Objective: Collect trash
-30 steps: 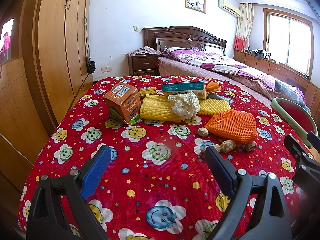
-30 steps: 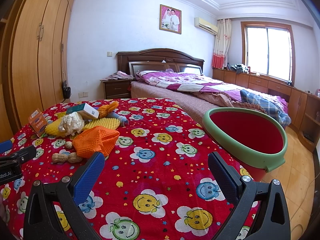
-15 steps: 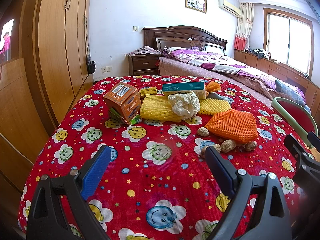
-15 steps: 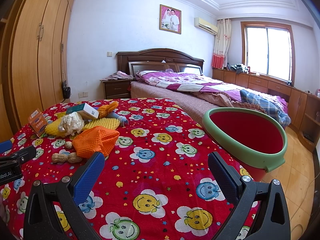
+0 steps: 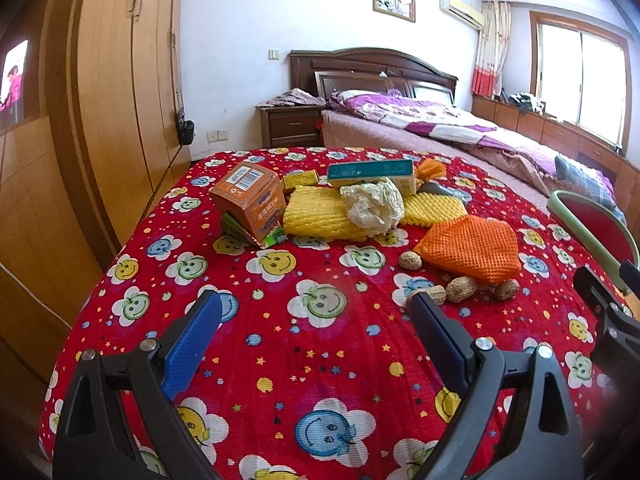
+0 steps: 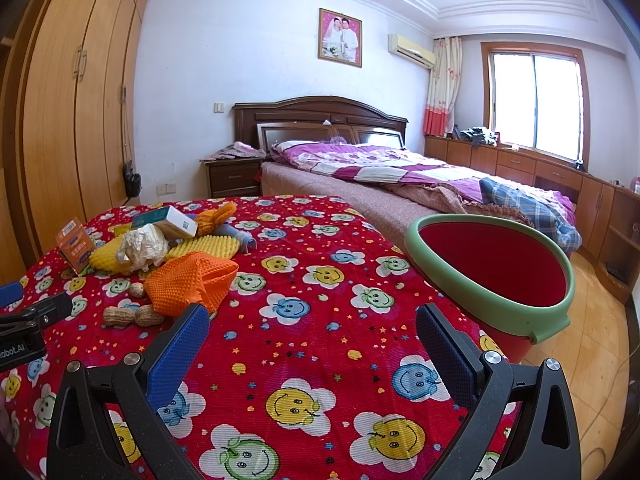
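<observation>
Red smiley-flower tablecloth (image 5: 320, 344); orange net (image 5: 472, 248); green-rimmed red bin (image 6: 496, 272); blue-padded tools.

Hidden, cropped or unreadable parts

In the left wrist view the red bin (image 5: 596, 224) is cut by the right edge, and a green packet (image 5: 256, 232) lies mostly hidden under the orange box (image 5: 250, 202). Print on the teal carton (image 5: 370, 172) is too small to read. The right wrist view crops the left gripper (image 6: 24, 320) at the left edge.
</observation>
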Demonstrator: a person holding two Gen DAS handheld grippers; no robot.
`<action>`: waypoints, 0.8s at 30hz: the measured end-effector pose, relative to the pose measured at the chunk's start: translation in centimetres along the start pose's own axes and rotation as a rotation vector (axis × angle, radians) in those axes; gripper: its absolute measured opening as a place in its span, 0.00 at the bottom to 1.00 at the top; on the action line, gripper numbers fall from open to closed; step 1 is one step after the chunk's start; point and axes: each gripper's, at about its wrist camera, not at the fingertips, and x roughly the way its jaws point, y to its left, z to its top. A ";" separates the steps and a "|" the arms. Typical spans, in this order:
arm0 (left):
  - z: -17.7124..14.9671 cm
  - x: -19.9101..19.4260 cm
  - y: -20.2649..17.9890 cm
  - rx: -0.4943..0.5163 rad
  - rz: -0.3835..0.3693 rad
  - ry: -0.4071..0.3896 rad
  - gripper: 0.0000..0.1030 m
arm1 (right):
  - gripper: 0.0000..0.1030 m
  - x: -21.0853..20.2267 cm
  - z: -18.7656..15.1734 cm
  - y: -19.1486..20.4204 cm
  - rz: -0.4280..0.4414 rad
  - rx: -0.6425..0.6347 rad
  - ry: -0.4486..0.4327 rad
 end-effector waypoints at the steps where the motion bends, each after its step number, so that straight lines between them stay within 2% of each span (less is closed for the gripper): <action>1: 0.1 0.1 0.0 0.005 -0.003 0.010 0.92 | 1.00 0.0 0.0 -0.1 0.004 0.003 0.002; 6: 1.1 0.4 0.5 -0.001 -0.018 0.026 0.92 | 1.00 0.5 0.2 -0.8 0.026 0.041 0.035; 11: 3.7 0.8 2.6 -0.006 -0.011 0.035 0.92 | 1.00 1.3 0.6 -1.3 0.067 0.069 0.102; 17: 7.1 3.3 5.4 -0.012 -0.020 0.100 0.92 | 1.00 2.0 1.8 -0.6 0.107 0.071 0.157; 24: 8.5 6.8 7.0 0.009 -0.050 0.169 0.87 | 1.00 3.0 3.7 0.5 0.169 0.090 0.173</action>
